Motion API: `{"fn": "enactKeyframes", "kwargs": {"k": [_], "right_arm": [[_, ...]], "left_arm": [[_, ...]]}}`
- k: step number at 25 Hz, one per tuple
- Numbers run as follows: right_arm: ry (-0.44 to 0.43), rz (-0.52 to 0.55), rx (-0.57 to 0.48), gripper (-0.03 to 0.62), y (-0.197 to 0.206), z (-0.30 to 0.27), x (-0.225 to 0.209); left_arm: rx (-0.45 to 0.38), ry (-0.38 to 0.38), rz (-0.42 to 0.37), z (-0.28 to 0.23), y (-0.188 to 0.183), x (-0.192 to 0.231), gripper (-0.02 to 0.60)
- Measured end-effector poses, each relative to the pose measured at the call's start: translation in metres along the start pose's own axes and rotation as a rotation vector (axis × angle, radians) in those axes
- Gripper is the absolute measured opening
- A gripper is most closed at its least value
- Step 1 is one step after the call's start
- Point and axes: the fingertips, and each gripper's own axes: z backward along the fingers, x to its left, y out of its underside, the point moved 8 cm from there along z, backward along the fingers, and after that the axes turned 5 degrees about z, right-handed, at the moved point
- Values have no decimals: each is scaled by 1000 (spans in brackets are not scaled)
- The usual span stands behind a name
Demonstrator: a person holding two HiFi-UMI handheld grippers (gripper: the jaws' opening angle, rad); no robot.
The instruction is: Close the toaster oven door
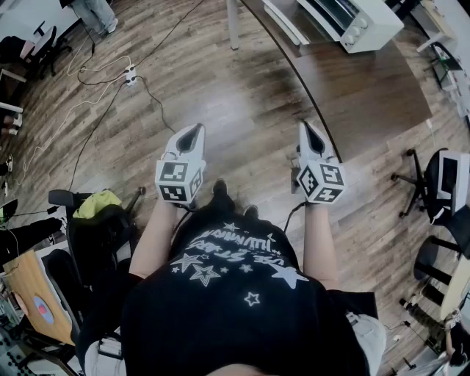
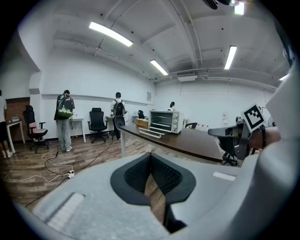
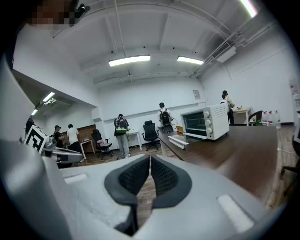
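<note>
A white toaster oven [image 1: 358,22] stands on the dark brown table [image 1: 367,88] far ahead at the top right. Its door [image 1: 288,20] hangs open and lies flat toward the table's edge. The left gripper view shows the oven [image 2: 164,121] with its door [image 2: 151,133] down, and so does the right gripper view, where the oven [image 3: 204,122] and door [image 3: 178,139] sit right of centre. My left gripper [image 1: 194,130] and right gripper [image 1: 305,126] are held over the wooden floor, well short of the table. Both are shut with nothing held, the pads meeting at the tips [image 2: 150,155] [image 3: 150,158].
Cables and a power strip [image 1: 131,73] lie on the floor to the left. Office chairs [image 1: 433,183] stand at the right. A white table leg [image 1: 232,26] is ahead. People [image 3: 122,136] stand by desks and chairs in the background.
</note>
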Motion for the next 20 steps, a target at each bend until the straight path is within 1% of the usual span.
{"fn": "enactKeyframes", "kwargs": {"k": [6, 9, 12, 16, 20], "right_arm": [[1, 5, 3, 14, -1, 2, 11], [2, 4, 11, 12, 1, -2, 15], [5, -3, 25, 5, 4, -9, 15], [10, 7, 22, 3, -3, -26, 20], [37, -4, -17, 3, -19, -55, 26]], "left_arm": [[2, -8, 6, 11, 1, 11, 9], [17, -15, 17, 11, 5, 16, 9], [25, 5, 31, 9, 11, 18, 9], [-3, 40, 42, 3, 8, 29, 9], [-34, 42, 35, -13, -4, 58, 9]]}}
